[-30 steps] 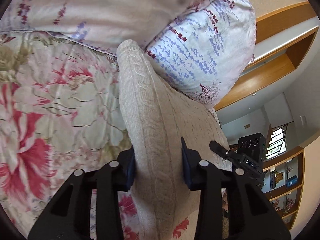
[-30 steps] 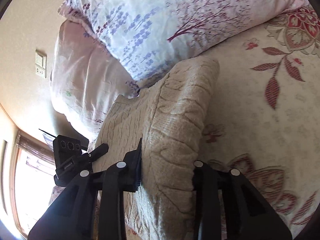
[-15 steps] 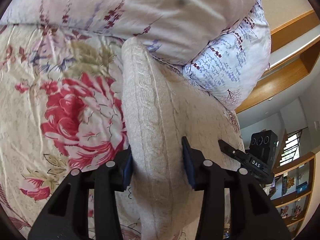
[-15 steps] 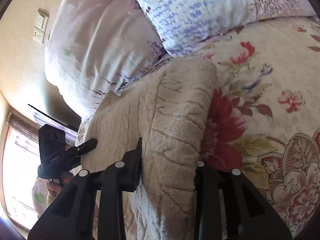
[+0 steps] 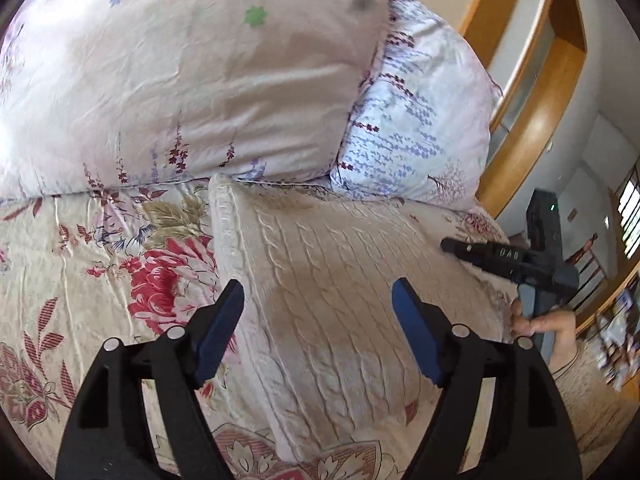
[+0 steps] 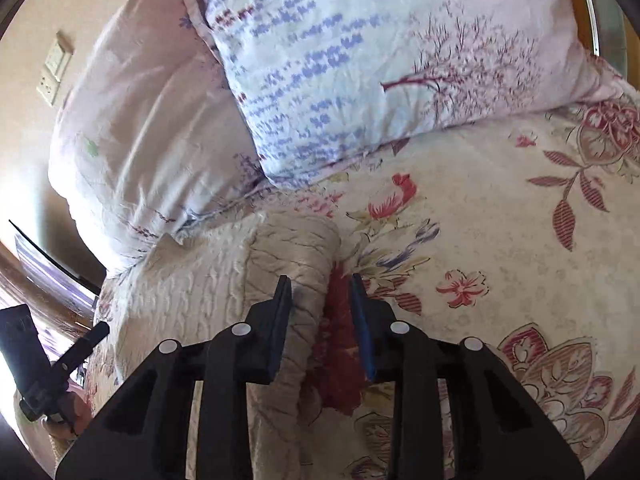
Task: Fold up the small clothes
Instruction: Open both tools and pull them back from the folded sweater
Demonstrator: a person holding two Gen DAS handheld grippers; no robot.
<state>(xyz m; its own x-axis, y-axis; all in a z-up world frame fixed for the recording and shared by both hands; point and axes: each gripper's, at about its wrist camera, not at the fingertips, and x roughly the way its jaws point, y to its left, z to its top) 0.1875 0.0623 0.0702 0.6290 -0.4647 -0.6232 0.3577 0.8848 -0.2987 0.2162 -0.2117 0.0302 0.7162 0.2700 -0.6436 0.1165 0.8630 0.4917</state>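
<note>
A cream cable-knit sweater [image 5: 320,288] lies folded flat on the floral bedspread [image 5: 80,280], its far edge against the pillows. My left gripper [image 5: 318,300] is open above its left part, blue pads wide apart, holding nothing. In the right wrist view the sweater [image 6: 224,292] lies to the left. My right gripper [image 6: 320,292] is open, jaws apart over the sweater's right edge and a red flower on the bedspread [image 6: 500,240]. Each gripper shows in the other's view: the right one [image 5: 516,264] at the right, the left one [image 6: 52,368] at the lower left.
Two pillows lie at the head of the bed: a pink one [image 5: 180,80] and a blue-printed one [image 5: 416,128]. A wooden headboard shelf [image 5: 532,92] stands behind them. A wall switch plate [image 6: 54,68] is at the far left.
Both grippers let go of the folded sweater and opened. The sweater dropped flat onto the bedspread below the pillows. The grippers pulled back slightly.
</note>
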